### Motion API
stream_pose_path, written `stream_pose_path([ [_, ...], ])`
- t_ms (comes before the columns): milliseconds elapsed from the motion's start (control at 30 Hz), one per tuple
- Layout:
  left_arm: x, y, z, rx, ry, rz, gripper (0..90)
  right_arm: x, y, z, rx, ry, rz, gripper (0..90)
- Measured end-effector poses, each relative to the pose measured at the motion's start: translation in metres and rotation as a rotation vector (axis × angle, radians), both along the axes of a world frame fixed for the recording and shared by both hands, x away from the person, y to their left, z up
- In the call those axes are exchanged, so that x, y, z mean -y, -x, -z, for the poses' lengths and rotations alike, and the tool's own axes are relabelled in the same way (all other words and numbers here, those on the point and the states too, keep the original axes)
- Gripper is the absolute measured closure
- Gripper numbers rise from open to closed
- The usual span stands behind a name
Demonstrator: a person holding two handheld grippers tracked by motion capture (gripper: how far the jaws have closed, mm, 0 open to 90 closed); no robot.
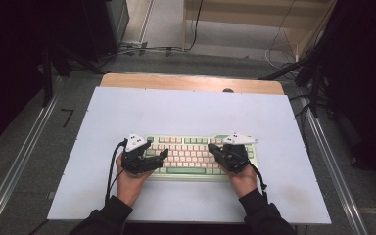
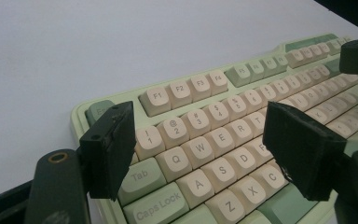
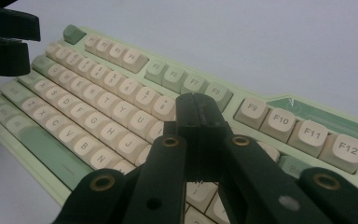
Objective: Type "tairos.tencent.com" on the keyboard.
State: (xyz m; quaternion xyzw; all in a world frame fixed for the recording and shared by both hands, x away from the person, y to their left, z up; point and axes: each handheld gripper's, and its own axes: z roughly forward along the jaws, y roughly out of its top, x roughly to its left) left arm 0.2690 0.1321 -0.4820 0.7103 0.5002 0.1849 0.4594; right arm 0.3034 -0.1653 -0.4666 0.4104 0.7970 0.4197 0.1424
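Keyboard [image 1: 196, 157] is lying flat on the white desk [image 1: 186, 110], near my edge, so both hands are reaching it easily. I am keeping my right hand-held gripper [image 3: 196, 109] fully closed, holding nothing, its jaws forming one narrow tip over the right-hand keys, probably for pressing a single key. My left hand-held gripper [image 2: 193, 140] is hovering wide apart and empty above the Q, W, A keys.

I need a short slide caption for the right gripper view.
Closed right claw above a green-and-cream keyboard on a white table.
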Motion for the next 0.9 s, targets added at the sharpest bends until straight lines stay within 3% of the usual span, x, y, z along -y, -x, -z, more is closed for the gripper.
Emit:
stream_pose_path([
  [367,-0.001,0.0,0.0,-0.003,0.003,0.0,26.0,0.003,0.007,0.001,-0.003,0.018,-0.033,87.3],
  [900,-0.001,0.0,0.0,-0.005,0.003,0.001,26.3,0.007,0.019,0.014,-0.082,0.052,-0.059,87.3],
])
